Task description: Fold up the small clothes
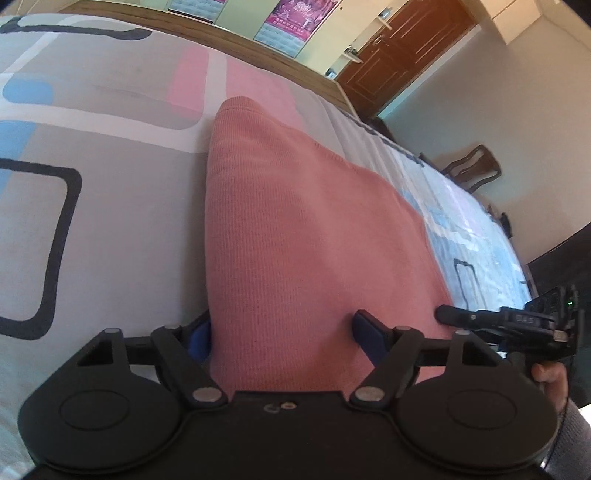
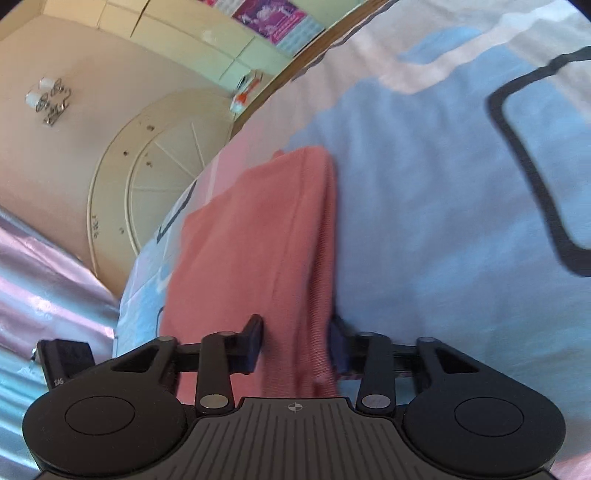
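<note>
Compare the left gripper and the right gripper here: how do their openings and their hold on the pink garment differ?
The left gripper is spread wide, straddling a broad stretch of the pink garment; the right gripper is narrower, closing around a bunched edge. The left fingers lie on flat cloth, while the right fingers flank a raised fold. Both sit at the garment's near end on the patterned bedsheet.

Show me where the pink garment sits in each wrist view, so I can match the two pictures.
Left wrist: the pink garment fills the centre, running from between the left gripper fingers up the patterned bedsheet.
Right wrist: it lies centre-left, its folded edge between the right gripper fingers.
Shared landmark: the pink poster on the far wall.
</note>
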